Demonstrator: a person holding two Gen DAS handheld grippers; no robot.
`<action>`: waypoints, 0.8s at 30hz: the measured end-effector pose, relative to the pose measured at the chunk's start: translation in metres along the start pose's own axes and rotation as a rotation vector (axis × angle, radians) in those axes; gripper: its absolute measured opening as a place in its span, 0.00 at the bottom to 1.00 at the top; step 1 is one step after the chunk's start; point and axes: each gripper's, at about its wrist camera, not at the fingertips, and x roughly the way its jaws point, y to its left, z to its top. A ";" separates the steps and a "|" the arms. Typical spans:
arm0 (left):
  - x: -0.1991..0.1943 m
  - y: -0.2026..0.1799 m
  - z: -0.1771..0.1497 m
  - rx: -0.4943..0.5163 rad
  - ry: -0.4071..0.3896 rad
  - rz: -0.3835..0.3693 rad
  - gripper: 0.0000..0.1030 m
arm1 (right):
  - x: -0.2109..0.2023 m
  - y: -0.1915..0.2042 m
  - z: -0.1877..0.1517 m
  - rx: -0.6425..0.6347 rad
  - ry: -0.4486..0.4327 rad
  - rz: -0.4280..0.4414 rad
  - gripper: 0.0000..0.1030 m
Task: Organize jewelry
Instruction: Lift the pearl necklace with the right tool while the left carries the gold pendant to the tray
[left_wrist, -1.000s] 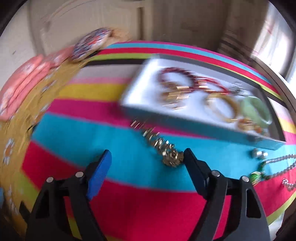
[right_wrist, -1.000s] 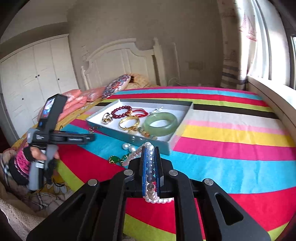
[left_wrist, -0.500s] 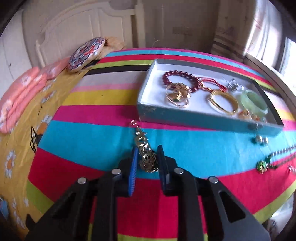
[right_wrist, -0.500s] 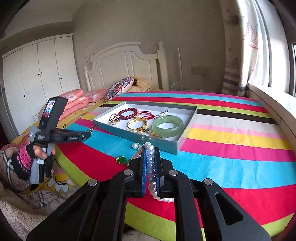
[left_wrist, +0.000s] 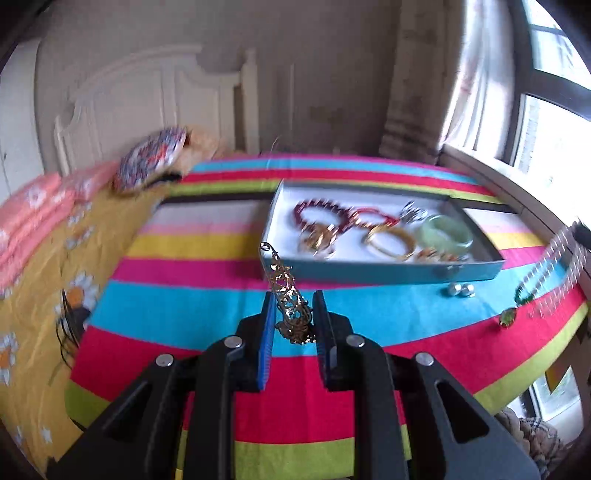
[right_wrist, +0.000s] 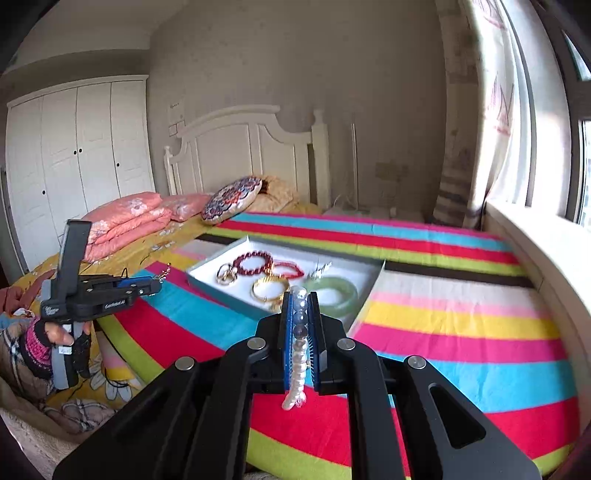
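Dangling from your clenched left claw, the gold chain hangs limp and snag-prone; your right claw grips the slippery pearl strand mid-length. Both sit above the bed, near the tray.

Striped bedspread in red, turquoise, pink, yellow and lime, spread over the bed. On it, a shallow blue-walled tray across the pink and turquoise bands, two small silvery beads just in front of its near wall, a green pendant nearer the edge. Toward the headboard, a round patterned cushion and folded salmon quilts on a yellow floral sheet.
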 end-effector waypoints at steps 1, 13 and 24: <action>-0.004 -0.004 0.001 0.011 -0.012 -0.008 0.19 | -0.002 0.001 0.004 -0.008 -0.007 -0.003 0.10; -0.017 -0.015 0.006 0.070 -0.036 -0.069 0.19 | -0.006 0.011 0.029 -0.063 -0.045 -0.034 0.10; -0.005 -0.029 0.013 0.132 -0.029 -0.083 0.19 | 0.023 0.014 0.062 -0.101 -0.054 -0.029 0.10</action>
